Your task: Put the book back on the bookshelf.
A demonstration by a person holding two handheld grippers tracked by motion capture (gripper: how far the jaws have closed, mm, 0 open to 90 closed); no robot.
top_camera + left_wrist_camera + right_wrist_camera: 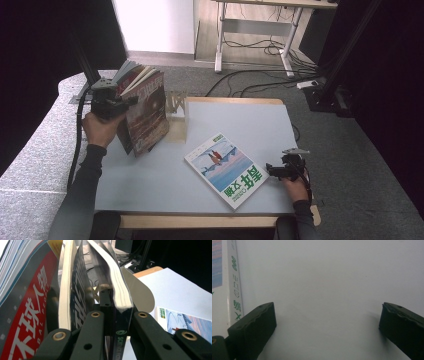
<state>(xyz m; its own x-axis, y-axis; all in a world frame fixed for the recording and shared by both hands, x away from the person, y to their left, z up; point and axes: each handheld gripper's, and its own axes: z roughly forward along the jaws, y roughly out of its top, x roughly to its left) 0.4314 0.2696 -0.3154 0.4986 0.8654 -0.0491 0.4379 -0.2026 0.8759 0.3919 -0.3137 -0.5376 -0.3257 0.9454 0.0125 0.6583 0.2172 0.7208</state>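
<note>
At the left of the high view, the left tongs are pinching a bundle of magazines and hold it upright above the table, spines down, pages fanning open at the top. In the left gripper view the jaws stand pressed against a dark spine with green lettering, and a red-covered issue leans against the left of the bundle. I count at least three issues in that bundle, though the exact number is hard to settle where the pages splay.

Just right of the bundle, near the far edge of the table, stands one small wooden rack. It is the nearest place to the left tongs, and the bundle's long axis already runs upright, roughly in line with the rack's slots. I judge the coming move turns on that: the bundle lies just beside the rack and needs only to travel sideways toward it.

Further right, one magazine with a blue-and-white cover lies flat on the table, its long axis running diagonally from the middle toward the near right.

At the far right, the right tongs are spread wide and empty, resting low over bare table just beside that magazine's near-right corner. The flat magazine lies to their left, and the right hand is clearly the nearer one.
</note>
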